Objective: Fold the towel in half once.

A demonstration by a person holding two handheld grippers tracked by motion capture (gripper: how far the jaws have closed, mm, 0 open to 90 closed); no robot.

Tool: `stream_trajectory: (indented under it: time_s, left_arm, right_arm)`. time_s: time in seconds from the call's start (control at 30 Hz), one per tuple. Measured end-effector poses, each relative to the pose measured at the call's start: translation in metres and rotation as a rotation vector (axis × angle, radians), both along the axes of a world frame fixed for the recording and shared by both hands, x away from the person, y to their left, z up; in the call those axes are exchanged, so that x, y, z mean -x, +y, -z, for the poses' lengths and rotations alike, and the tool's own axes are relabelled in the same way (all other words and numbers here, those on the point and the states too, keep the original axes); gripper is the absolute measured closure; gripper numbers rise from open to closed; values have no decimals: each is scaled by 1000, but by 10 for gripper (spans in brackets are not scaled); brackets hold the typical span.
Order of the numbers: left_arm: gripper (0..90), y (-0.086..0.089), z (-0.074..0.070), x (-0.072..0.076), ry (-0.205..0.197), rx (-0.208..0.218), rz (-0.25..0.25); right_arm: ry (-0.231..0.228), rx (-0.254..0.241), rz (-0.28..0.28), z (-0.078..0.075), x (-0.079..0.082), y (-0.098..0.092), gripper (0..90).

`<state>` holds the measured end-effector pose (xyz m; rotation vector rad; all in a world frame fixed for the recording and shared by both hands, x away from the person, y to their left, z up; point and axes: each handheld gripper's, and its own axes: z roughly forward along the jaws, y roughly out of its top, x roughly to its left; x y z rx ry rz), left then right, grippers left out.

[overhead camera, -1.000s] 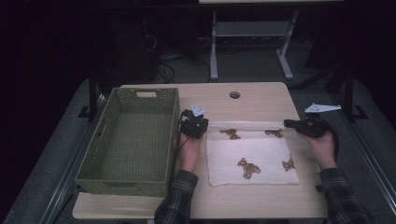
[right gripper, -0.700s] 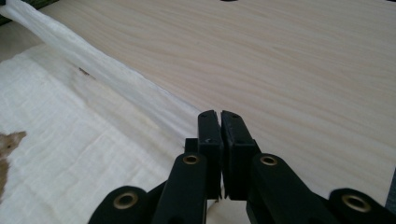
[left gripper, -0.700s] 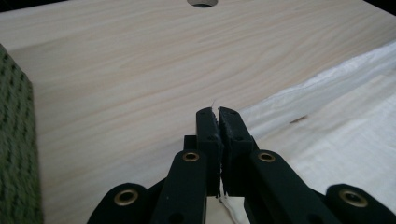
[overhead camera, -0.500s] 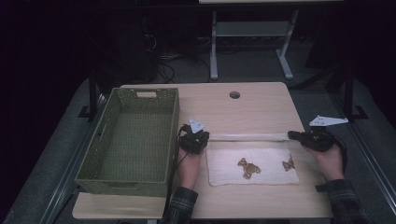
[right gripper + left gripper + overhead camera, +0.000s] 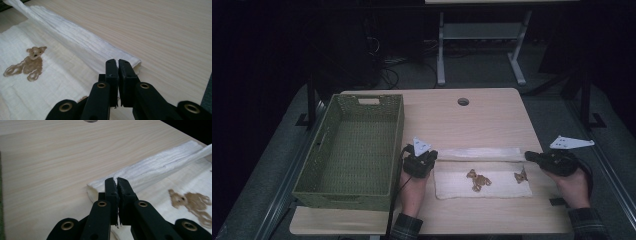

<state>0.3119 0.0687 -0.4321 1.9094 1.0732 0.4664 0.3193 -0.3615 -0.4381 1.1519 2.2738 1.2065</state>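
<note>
Far edge of the cloth now folded toward the frame's bottom.
Left claw and right claw each pinch a folded corner, jaws clamped tight.

White cloth with brown teddy-bear prints is lying flat on the wooden table, just right of the green basket. Its far edge is being folded over toward the near side, forming a doubled strip, corners pinched at both ends.

Soft, crinkled white cloth; smooth, matt pale wood-grain tabletop; rough green woven basket.
</note>
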Motion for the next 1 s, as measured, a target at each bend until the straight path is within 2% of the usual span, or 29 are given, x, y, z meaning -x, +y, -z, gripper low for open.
stream_trajectory:
  time_s: [0.03, 0.07, 0.37, 0.47, 0.6, 0.67, 0.77, 0.8, 0.87, 1.0]
  left_arm:
    - [872, -1, 1, 2, -2, 10, -2]
    - [871, -1, 1, 6, -4, 1, 8]
    - [871, 0, 8, 26, 18, 17, 27]
    - [871, -1, 8, 32, 13, 34, 31]
    - [871, -1, 6, 36, 16, 33, 43]
    - [871, -1, 6, 40, 23, 19, 53]
    - [871, 0, 8, 43, 26, 22, 56]
    - [871, 1, 8, 44, 31, 11, 63]
    - [871, 1, 9, 45, 32, 21, 61]
    - [871, 4, 11, 54, 39, 5, 80]
  right_arm:
    - [0, 1, -1, 0, 1, 0, 861]
    - [-1, 1, 0, 0, 3, 0, 861]
    - [14, 20, -14, 6, 22, -3, 858]
    - [19, 35, -14, 8, 27, -3, 858]
    - [2, 33, -14, 6, 33, -6, 858]
    - [-2, 30, -16, 5, 36, -6, 858]
    - [2, 33, -21, 6, 40, -6, 858]
    - [2, 33, -23, 6, 41, -6, 858]
    - [12, 32, -22, 7, 45, -6, 858]
    - [11, 34, -31, 7, 53, -6, 858]
